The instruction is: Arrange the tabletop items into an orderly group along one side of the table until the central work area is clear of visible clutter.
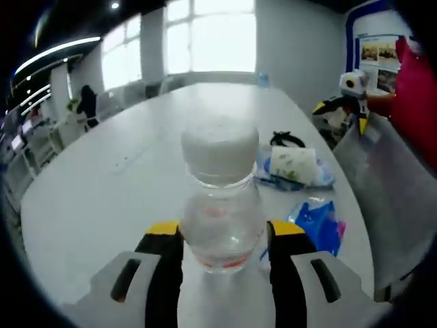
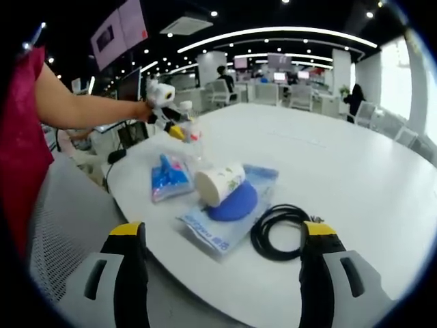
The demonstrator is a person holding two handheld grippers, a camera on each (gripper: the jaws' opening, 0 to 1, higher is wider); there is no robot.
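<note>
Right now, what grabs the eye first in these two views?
In the left gripper view, a clear water bottle with a white cap stands right in front, gripped between the left gripper's yellow-tipped jaws. In the right gripper view, a paper cup lies on its side on a blue-and-clear packet near the white table's edge, a coiled black cable beside it, ahead of the open right gripper.

You are working in a large open-plan office. Your big white oval table (image 2: 355, 171) is the meeting-room kind, with a grey mesh office chair (image 2: 65, 225) pulled up at its edge. Behind it in the right gripper view, rows of desks with monitors (image 2: 276, 75) and chairs run under curved strip lights (image 2: 273, 32) and recessed ceiling spots. In the left gripper view, tall windows (image 1: 205, 34) line the far wall and a poster board (image 1: 375, 48) hangs beside them.
</note>
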